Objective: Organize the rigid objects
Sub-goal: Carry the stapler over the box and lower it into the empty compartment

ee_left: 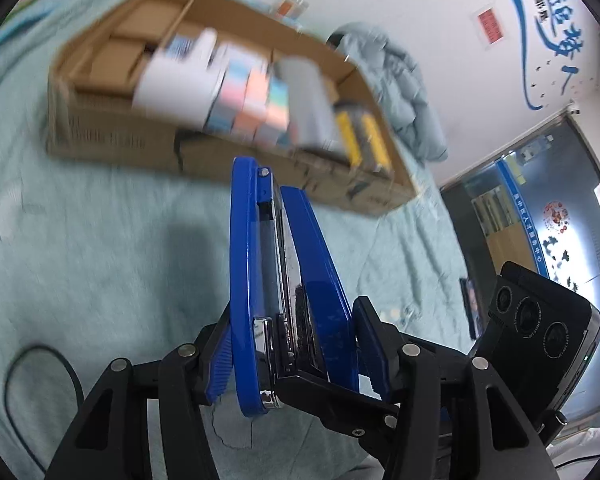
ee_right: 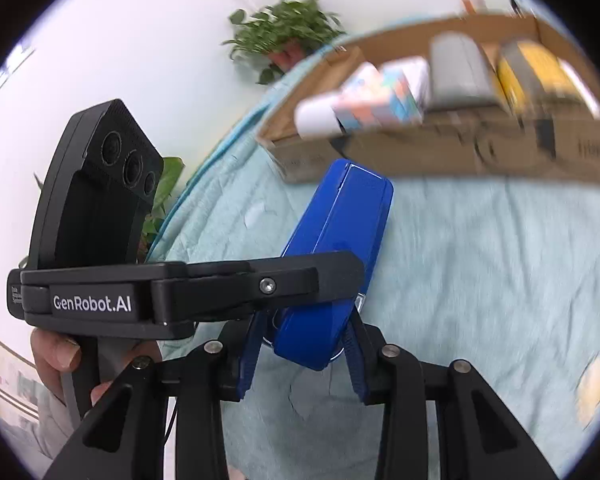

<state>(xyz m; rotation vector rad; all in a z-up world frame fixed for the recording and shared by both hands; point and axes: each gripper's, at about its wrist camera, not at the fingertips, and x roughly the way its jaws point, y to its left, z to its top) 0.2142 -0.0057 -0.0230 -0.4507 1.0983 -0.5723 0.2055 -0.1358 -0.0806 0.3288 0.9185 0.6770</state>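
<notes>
Both hand-held grippers clamp one blue stapler. In your left wrist view, the left hand-held gripper (ee_left: 296, 344) has its blue pads pressed on the stapler (ee_left: 288, 280), lifted above the light green bed cover (ee_left: 80, 240); beyond it a cardboard box (ee_left: 112, 140) holds blurred items. In your right wrist view, your right hand-held gripper (ee_right: 300, 356) grips the stapler's rear end (ee_right: 332, 264), the left one crossing over it.
</notes>
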